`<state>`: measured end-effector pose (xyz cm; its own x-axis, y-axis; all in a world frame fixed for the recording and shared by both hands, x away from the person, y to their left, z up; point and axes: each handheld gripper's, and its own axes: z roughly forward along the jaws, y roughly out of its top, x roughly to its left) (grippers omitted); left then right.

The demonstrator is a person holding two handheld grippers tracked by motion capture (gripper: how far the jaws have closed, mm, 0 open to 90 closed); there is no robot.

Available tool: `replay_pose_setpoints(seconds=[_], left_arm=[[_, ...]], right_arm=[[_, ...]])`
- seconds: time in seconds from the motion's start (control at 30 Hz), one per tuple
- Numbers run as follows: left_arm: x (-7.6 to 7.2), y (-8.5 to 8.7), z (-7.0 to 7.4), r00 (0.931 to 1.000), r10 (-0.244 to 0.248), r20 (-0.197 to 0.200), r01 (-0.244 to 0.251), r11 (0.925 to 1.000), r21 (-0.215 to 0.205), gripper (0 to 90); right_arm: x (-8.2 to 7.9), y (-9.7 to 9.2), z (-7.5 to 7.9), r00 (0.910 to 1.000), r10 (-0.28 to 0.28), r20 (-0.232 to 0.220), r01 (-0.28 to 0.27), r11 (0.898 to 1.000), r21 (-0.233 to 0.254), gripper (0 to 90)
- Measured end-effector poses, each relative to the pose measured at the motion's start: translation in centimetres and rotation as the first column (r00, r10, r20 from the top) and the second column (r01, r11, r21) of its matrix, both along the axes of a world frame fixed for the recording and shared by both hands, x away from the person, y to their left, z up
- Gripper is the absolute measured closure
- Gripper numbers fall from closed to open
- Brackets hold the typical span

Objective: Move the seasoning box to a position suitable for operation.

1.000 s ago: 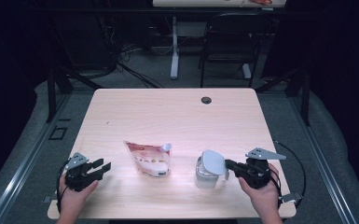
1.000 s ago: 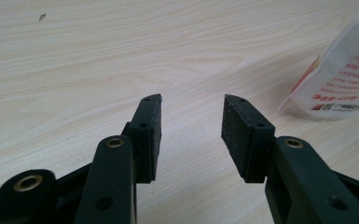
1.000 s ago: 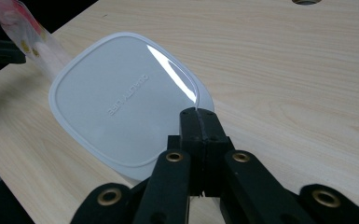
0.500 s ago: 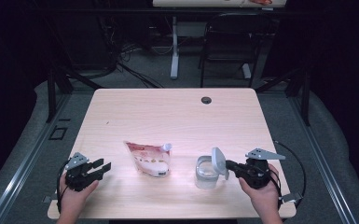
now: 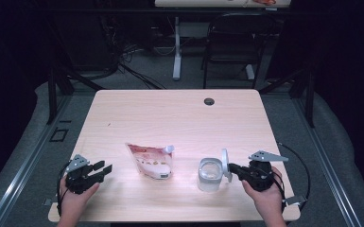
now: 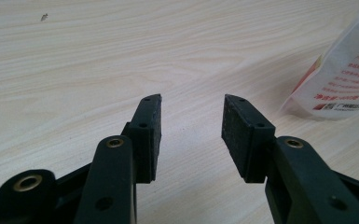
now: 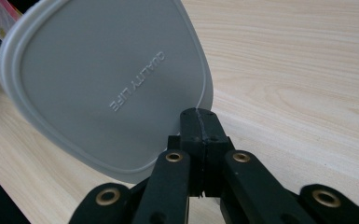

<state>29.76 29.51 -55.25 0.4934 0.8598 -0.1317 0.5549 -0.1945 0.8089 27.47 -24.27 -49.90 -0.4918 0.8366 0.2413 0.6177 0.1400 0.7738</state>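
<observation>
At the left end of the table (image 5: 137, 118), the left gripper (image 5: 105, 169) is held low over the wood, close to the near edge, with a hand (image 5: 75, 201) wrapped round its body from behind. Its jaws are seen standing apart, and nothing is caught between them: in the left gripper view, bare wood grain is shown in the gap. Ahead of that gripper and off to its right side, a white and red pouch (image 5: 152, 161) is laid flat on the table, well clear of the pads; a corner of it is picked up at the right edge of the left gripper view, printed with small red text.

Further right, just beyond the pouch, a clear container (image 5: 210, 174) is found standing open on the table, directly in front of the right gripper's tips. The grey lid (image 5: 225, 165) is lifted off it and held up on edge, just beside the container's right rim. The lid is pinched at its rim by the right gripper (image 5: 231, 169), whose jaws are pressed together on the plastic. In the right gripper view the lid's flat face is tilted up and away above the jaws, and the raised words QUALITY LIFE are read across it.

At the far right, the right gripper is gripped by the right hand (image 5: 267, 198) near the table's front edge.
</observation>
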Motion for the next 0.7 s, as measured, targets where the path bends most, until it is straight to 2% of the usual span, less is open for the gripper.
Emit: replay_pose_setpoints(seconds=[0.7], left_arm=[[0.01, 0.02, 0.01, 1.0, 0.0, -0.001, 0.0, 1.0, 0.002, 57.7]], right_arm=[[0.45, -0.34, -0.91, 0.9992, 0.0, -0.041, 0.0, 1.0, -0.009, 90.0]])
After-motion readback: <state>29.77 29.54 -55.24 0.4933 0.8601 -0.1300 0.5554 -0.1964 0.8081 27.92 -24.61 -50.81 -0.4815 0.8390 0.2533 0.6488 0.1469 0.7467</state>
